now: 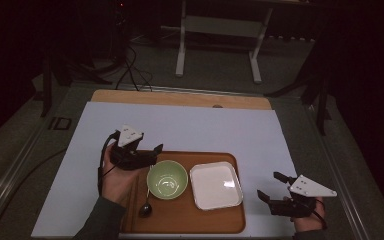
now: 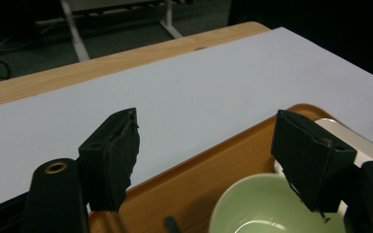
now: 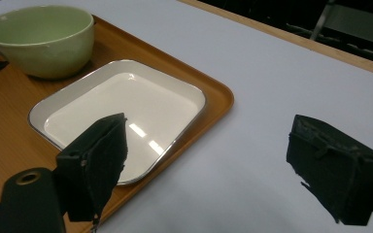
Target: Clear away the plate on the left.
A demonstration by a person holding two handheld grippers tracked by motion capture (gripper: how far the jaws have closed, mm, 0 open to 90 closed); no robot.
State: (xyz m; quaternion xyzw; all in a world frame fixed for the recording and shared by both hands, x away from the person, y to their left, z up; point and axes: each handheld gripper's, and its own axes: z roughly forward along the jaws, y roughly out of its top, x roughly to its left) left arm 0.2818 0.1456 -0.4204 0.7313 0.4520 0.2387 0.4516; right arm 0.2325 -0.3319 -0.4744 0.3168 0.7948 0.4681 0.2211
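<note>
A wooden tray (image 1: pixel 180 222) lies on a white sheet (image 1: pixel 195 127). On it stand a pale green bowl (image 1: pixel 167 179) and a white square plate (image 1: pixel 216 185), side by side. A dark spoon (image 1: pixel 145 207) lies left of the bowl. My left gripper (image 1: pixel 151 155) hovers open at the tray's far-left corner, just beside the bowl (image 2: pixel 267 208), with nothing between its jaws. My right gripper (image 1: pixel 270 185) is open over the sheet, right of the tray and apart from the plate (image 3: pixel 121 111). The right gripper view has the bowl (image 3: pixel 43 39) beyond the plate.
The sheet covers most of a wooden table, whose far edge (image 1: pixel 180 97) stays bare. Beyond it are a dark floor, a white metal frame (image 1: pixel 220 25) and loose cables (image 1: pixel 130 70). A metal rail (image 1: pixel 340 170) runs along the table's right side.
</note>
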